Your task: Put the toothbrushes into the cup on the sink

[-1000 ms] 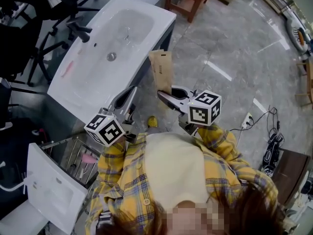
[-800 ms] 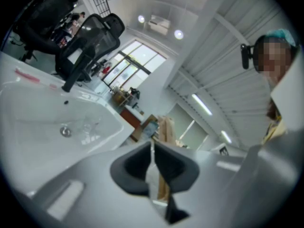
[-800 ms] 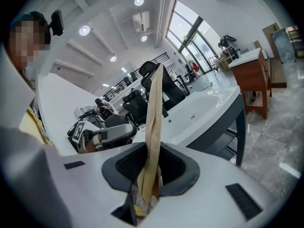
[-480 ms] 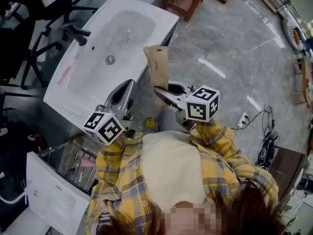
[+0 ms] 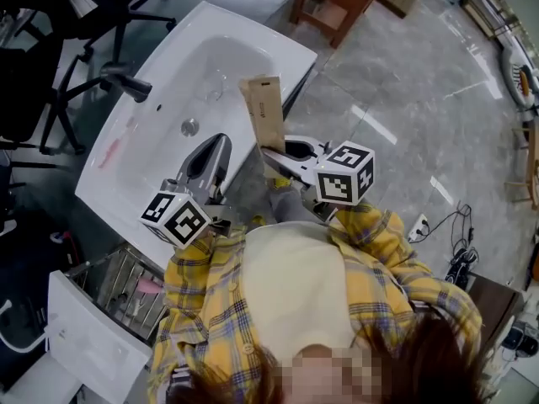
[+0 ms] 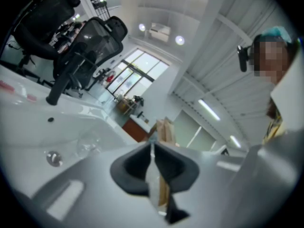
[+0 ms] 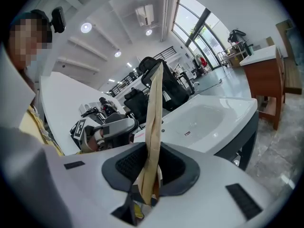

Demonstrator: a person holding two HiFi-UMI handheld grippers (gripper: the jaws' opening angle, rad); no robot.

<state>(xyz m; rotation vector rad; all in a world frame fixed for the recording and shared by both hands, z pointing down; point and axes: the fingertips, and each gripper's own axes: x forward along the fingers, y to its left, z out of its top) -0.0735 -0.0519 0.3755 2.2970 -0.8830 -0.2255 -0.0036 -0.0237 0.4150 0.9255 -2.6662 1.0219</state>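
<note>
Pack: a flat, long kraft-card sleeve (image 5: 262, 108), judged to be a toothbrush pack. It is held upright just off the right rim of the sink (image 5: 253, 36).
R gripper (image 5: 271, 151): the fingers are pinched on the pack's lower end, and the card is seen edge-on between the pads in the right gripper view.
L gripper (image 5: 221, 140): the fingers are pressed together over the sink's near rim. A thin pale sliver shows in the seam; what it is can't be told.
Cup (image 6: 88, 144): a faint clear vessel is seen in the basin beside the drain (image 5: 189, 127); probably the target.
Handling, pack: judged light and stiff lengthwise, but thin enough to crease or crush if squeezed hard. The matte card should give good friction. With the grip so low the tall end may wobble, so a hold nearer mid-length would be steadier.
Handling, cup: judged light and easily tipped or slid on the glossy basin. Contents should be lowered in, not dropped.
Materials: sink is smooth white ceramic w/ rounded basin; faucet (image 5: 126, 82) is dark and matte; the floor (image 5: 404, 82) beyond the sink is polished grey stone tile.
Pink item (image 5: 109, 151): lies on the sink's left rim; type unclear.
</note>
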